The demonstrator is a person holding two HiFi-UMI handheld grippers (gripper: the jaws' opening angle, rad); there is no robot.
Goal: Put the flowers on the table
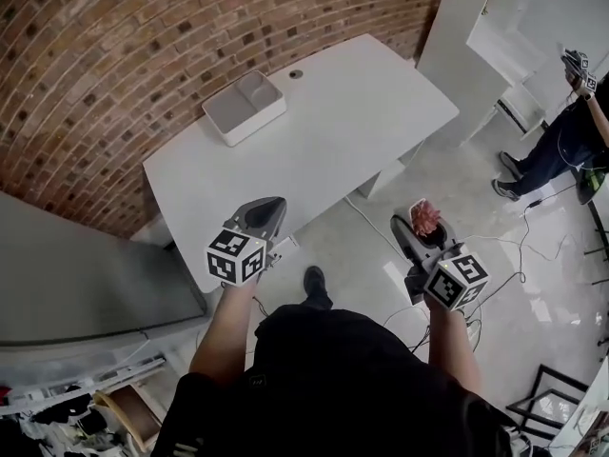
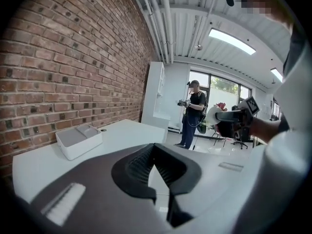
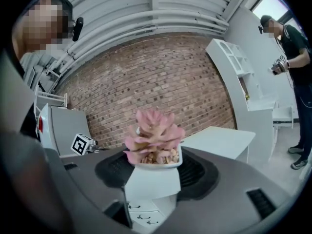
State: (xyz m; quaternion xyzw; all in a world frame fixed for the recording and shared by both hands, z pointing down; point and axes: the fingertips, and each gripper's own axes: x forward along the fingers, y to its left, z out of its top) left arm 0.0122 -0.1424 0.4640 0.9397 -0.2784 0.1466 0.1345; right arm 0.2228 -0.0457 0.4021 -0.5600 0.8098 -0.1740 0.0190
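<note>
Bright even light, window glare, fisheye edges

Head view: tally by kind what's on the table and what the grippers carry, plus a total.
White tray, on the table: 1
Potted pink flower, in the right gripper: 1
Total: 2

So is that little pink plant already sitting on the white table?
No, the pink plant is clamped in the right gripper, held above the floor beside the white table.
</note>
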